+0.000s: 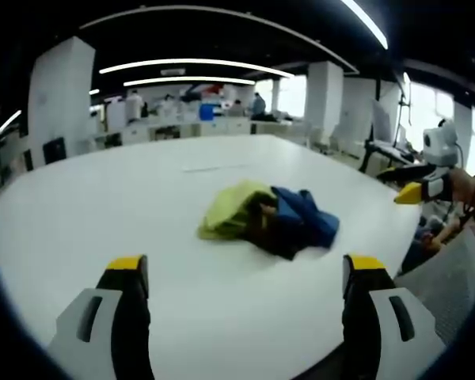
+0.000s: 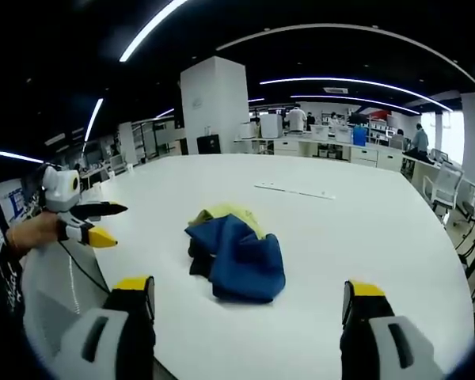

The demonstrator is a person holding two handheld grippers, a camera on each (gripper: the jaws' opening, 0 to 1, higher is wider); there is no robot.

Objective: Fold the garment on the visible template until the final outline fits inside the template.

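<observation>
The garment [image 1: 267, 220] lies crumpled mid-bench [image 1: 142, 206] — yellow, blue and dark folds bunched together, nothing folded yet. Left tool [image 1: 245, 273] and right tool [image 2: 251, 297] both hover near it, jaws wide, empty. Next, probably: spread it flat — no template outline is discernible.

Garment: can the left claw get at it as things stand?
Probably yes. The left claw is open and aimed at the crumpled garment, with bare white table between them. The right claw is also open and clear of the path.
</observation>
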